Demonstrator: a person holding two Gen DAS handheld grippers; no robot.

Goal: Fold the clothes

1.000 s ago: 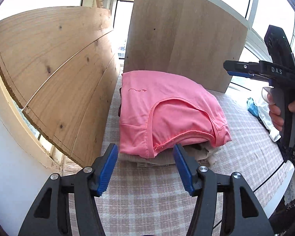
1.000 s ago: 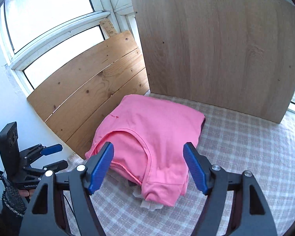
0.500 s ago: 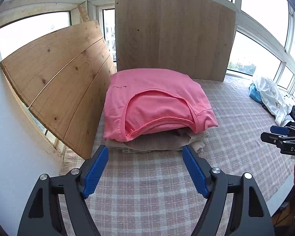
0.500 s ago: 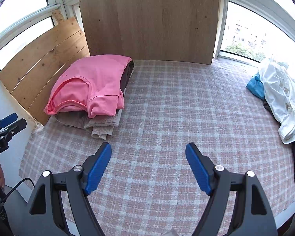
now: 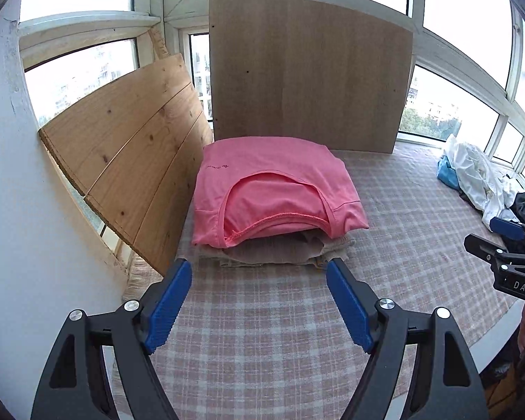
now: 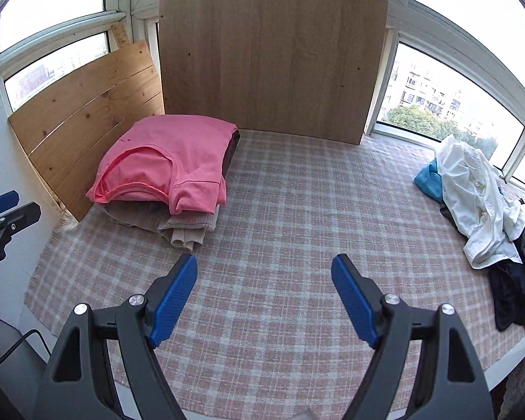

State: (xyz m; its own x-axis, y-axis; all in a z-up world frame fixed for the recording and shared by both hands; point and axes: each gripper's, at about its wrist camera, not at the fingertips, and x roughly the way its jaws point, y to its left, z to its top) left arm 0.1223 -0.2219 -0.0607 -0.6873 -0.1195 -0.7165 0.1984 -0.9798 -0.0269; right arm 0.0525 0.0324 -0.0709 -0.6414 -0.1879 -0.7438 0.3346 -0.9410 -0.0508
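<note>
My left gripper (image 5: 259, 280) is spread wide and holds nothing, hovering above the bench (image 5: 420, 231) just short of the folded pink shirt (image 5: 273, 189). My right gripper (image 6: 264, 276) is just as wide and empty. Since a second ago both have pulled back from the pile, so the shirt now lies further off, on top of beige clothes (image 6: 178, 222) in the corner by the leaning wooden boards (image 5: 129, 161). White and dark unfolded clothes (image 6: 479, 206) sit heaped at the right by the windows.
</note>
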